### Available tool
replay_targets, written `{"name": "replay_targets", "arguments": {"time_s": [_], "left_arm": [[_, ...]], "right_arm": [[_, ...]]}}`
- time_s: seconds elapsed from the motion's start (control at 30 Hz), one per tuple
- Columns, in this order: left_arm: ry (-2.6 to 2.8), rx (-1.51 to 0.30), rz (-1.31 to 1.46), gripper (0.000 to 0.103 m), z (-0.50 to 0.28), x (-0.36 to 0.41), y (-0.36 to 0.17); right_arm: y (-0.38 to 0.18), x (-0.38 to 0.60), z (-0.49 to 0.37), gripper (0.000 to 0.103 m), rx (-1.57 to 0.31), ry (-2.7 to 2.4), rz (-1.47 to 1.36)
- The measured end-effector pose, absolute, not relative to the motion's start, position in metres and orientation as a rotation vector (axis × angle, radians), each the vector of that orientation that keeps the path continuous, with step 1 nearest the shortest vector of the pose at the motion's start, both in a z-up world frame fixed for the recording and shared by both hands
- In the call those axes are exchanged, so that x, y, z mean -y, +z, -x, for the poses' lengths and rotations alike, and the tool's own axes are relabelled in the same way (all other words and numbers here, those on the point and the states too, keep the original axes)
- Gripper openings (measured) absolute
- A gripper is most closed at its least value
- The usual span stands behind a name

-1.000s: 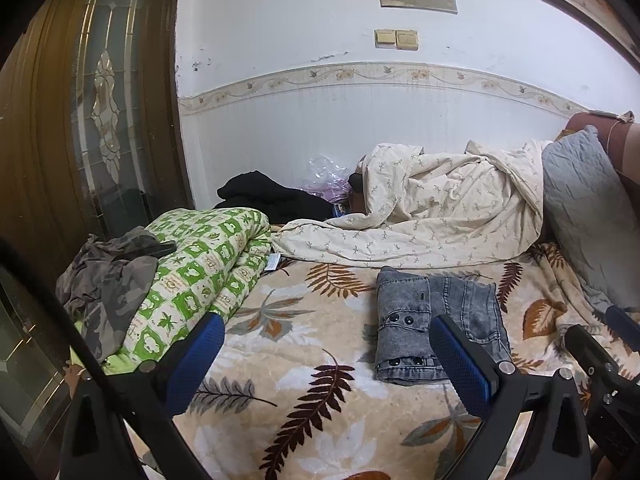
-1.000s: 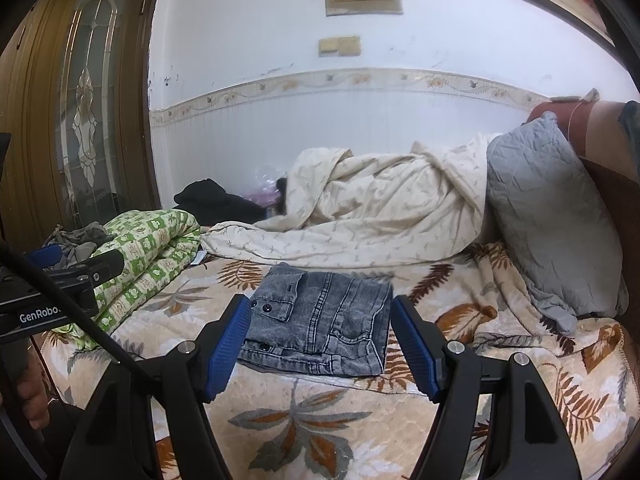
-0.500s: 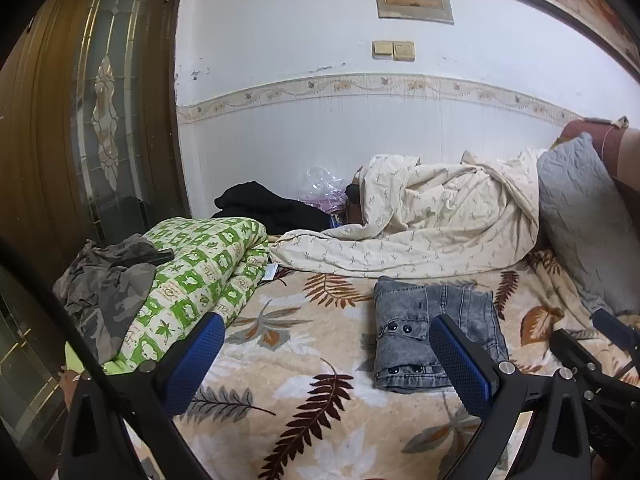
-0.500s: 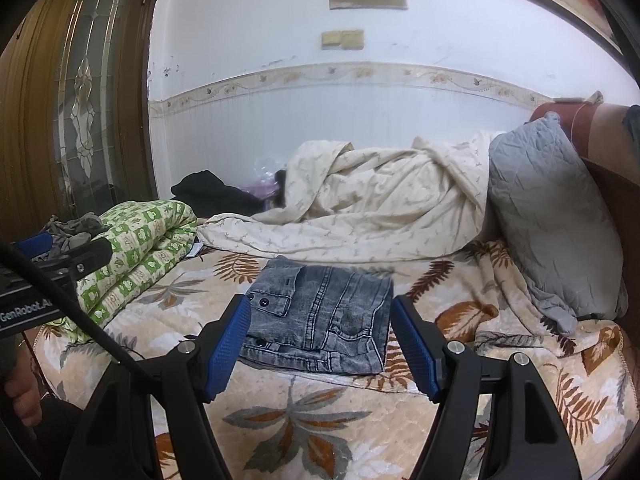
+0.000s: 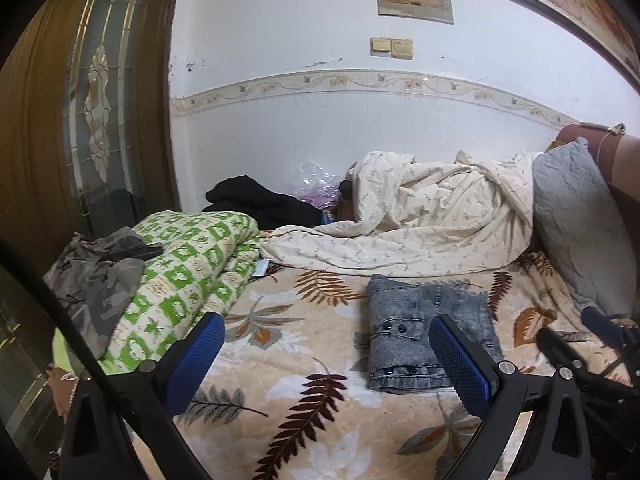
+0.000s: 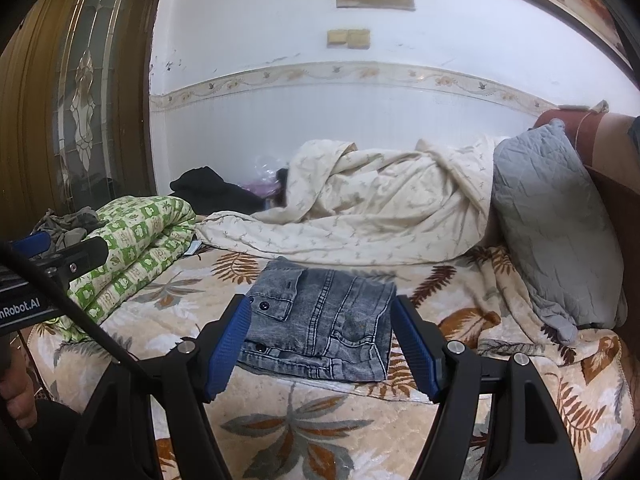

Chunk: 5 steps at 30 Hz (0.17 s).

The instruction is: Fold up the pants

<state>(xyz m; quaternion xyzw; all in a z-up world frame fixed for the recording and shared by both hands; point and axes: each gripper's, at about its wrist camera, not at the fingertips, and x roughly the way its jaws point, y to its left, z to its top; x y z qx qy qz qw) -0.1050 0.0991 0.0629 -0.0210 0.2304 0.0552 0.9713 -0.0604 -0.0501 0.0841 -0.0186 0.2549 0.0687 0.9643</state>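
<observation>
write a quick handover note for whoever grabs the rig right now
Left gripper: jaws open, empty, held above the bed, left of the pants.
Right gripper: jaws open, empty, held in front of the pants, not touching them.
Pants: grey denim, folded into a compact rectangle, lying flat on the leaf-print bed in front of the cream duvet.
Done: the fold looks complete, edges fairly square.
Left: probably nothing beyond a check or tidy of the near hem, if wanted.
</observation>
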Motion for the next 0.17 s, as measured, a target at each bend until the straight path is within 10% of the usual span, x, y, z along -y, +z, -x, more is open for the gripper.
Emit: {"name": "replay_targets", "arguments": {"time_s": [0.17], "left_arm": [[0.070,-0.449,0.068,0.103,0.1017,-0.0969,0.0597]], "right_arm": [[0.0790,0.0508,0.0547,0.073,-0.526,0.141,0.026]]}}
